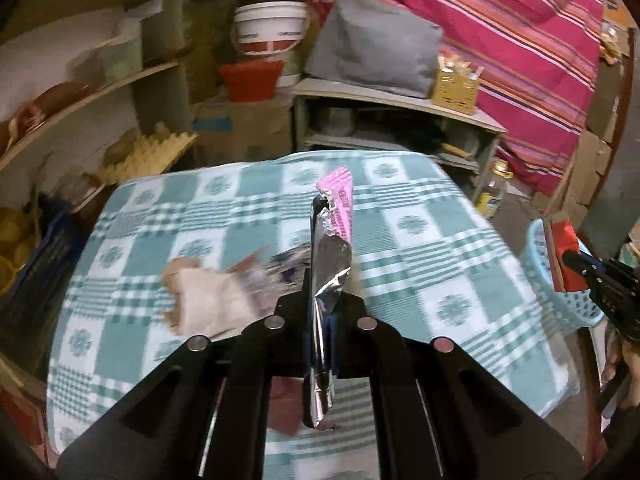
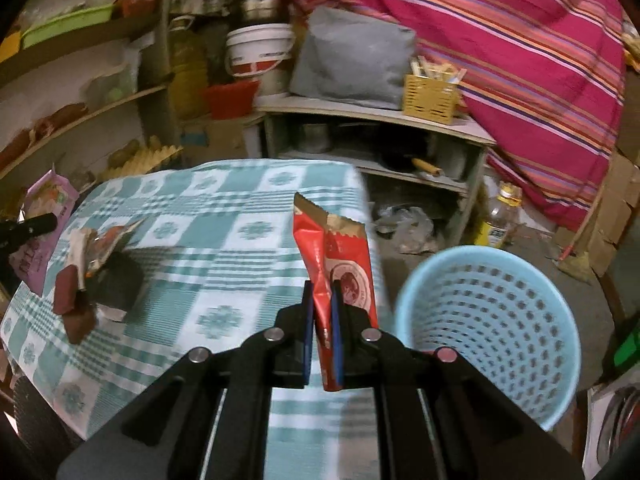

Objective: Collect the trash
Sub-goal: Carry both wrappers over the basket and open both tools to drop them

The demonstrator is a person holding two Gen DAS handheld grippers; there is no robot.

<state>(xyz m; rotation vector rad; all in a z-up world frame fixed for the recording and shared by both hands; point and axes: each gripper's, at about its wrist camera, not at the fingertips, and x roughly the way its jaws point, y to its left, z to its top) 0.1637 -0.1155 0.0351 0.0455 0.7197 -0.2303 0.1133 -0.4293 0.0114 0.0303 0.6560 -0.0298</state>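
Left of the blue basket (image 2: 486, 344), over the middle of the checked counter (image 1: 432, 256): left gripper (image 1: 322, 300) clamped on a pink foil-lined wrapper (image 1: 334, 236), held upright, clear of the cloth. Further left of the basket, near the counter's left edge: loose wrappers and brown scraps (image 2: 86, 276) lying on the cloth. Just left of the basket, at the counter's right edge: right gripper (image 2: 322, 308) pinched on a red wrapper (image 2: 340, 264), standing upright. Basket mouth open and unobstructed, just off that edge; bare floor beyond.
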